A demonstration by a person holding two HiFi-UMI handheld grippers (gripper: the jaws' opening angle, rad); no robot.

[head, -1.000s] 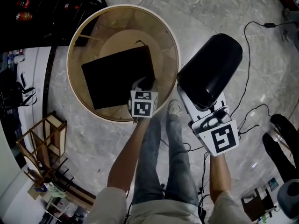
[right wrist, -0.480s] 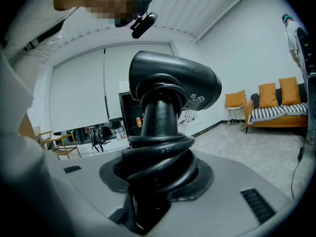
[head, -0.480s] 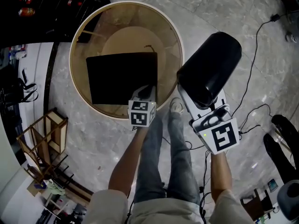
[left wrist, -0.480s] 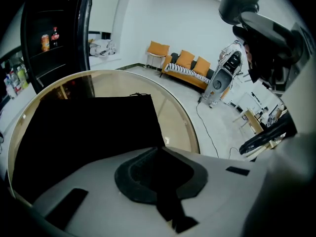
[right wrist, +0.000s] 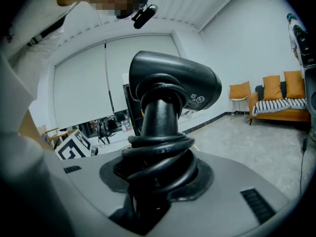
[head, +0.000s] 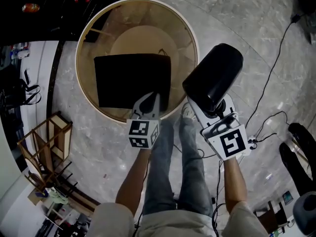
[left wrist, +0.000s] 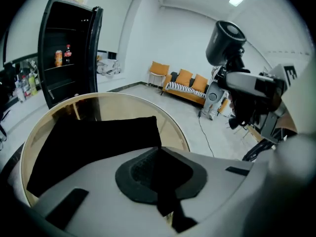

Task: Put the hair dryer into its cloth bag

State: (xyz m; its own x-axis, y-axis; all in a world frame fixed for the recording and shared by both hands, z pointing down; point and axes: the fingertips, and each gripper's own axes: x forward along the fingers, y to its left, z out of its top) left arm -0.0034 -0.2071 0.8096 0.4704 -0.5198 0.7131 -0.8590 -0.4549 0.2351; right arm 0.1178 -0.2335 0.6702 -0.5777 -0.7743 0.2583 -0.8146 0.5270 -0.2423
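Observation:
The black cloth bag [head: 131,80] lies on a round glass table [head: 77,63] with a wooden rim. My left gripper [head: 153,98] is shut on the bag's near right corner, and in the left gripper view black cloth [left wrist: 94,142] runs into the closed jaws of the left gripper [left wrist: 160,167]. My right gripper [head: 210,113] is shut on the handle of the black hair dryer [head: 213,78], held upright beside the table's right rim. The cord is coiled around the hair dryer's [right wrist: 170,90] handle just above the right gripper [right wrist: 153,181].
A wooden rack [head: 47,147] stands on the floor at the left. A black cabinet [head: 49,9] is at the upper left. Cables [head: 276,58] trail over the marble floor at the right. The person's legs [head: 173,167] are below the table's near edge.
The left gripper closed on the bag's near corner and pulled back toward the person, lifting it. The right gripper carried the hair dryer a little left, toward the table.

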